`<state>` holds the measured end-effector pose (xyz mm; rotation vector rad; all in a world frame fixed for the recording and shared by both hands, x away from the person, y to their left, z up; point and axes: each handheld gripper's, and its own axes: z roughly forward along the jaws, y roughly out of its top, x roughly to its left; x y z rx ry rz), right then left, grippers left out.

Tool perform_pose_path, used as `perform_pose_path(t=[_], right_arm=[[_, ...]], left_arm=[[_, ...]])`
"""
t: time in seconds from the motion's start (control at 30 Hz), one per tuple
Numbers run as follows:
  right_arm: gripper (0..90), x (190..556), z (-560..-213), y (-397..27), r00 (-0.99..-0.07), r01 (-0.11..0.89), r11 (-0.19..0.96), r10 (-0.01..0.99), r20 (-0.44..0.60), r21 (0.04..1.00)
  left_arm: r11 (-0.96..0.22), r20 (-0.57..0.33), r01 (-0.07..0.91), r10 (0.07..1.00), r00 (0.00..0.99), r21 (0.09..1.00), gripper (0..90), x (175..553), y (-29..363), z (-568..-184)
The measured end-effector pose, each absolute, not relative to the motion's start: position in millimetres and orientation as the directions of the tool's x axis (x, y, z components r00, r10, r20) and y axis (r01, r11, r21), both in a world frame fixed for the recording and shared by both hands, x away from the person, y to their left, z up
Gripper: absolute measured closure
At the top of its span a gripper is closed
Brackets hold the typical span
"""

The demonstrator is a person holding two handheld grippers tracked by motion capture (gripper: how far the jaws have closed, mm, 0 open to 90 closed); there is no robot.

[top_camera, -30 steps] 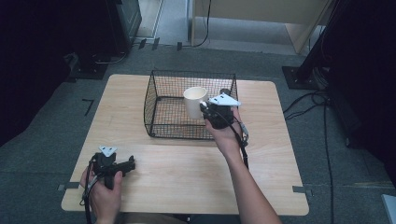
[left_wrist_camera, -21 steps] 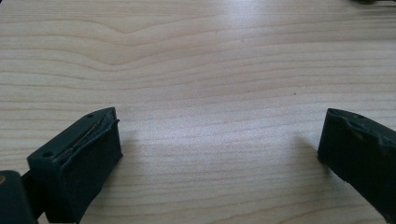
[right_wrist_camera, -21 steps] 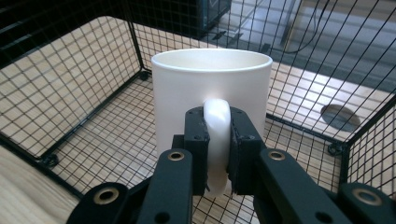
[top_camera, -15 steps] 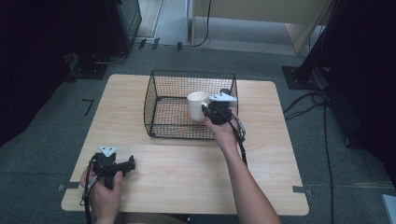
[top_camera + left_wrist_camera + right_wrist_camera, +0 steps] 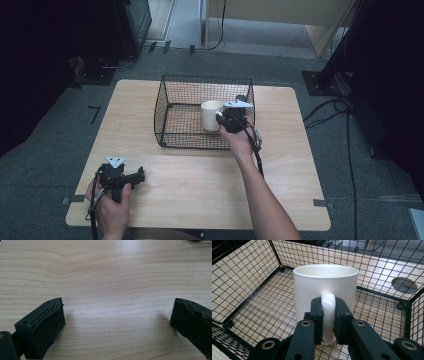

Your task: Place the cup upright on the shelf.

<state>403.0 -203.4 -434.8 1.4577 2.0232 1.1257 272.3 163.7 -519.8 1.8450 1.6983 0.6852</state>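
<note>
Since the earlier high view, the white mug (image 5: 212, 115) is sinking lower into the wire basket (image 5: 165, 120), carried by the right gripper (image 5: 227, 119); the left gripper (image 5: 131, 177) is resting at the table's (image 5: 210, 185) seven o'clock corner, jaws standing wide over bare wood. The right jaws are clamping the mug's handle (image 5: 328, 312), the mug body sitting at twelve o'clock of them, upright. Whether its base is touching the basket floor is hard to judge; lowering it level and releasing only once it is seated seems wise.
</note>
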Motion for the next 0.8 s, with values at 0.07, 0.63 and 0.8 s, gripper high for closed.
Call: perform_pose_path(t=[0.07,0.63,0.8], right_arm=[[80.1,403.3,-434.9,-204.5,-0.369,0.602,0.122,0.919,0.139,0.789],[76.0,403.0,-433.8,-204.6,-0.364,0.615,0.105,0.917,0.164,0.781],[76.0,403.4,-432.6,-205.1,-0.365,0.613,0.103,0.916,0.165,0.783]], left_arm=[[-0.064,0.01,0.725,0.997,0.079,0.686,0.0,272.3,163.7,-519.8],[-0.064,0.01,0.725,0.997,0.079,0.686,0.0,272.3,163.7,-519.8],[-0.065,0.01,0.725,0.997,0.08,0.685,0.0,272.3,163.7,-519.8]])
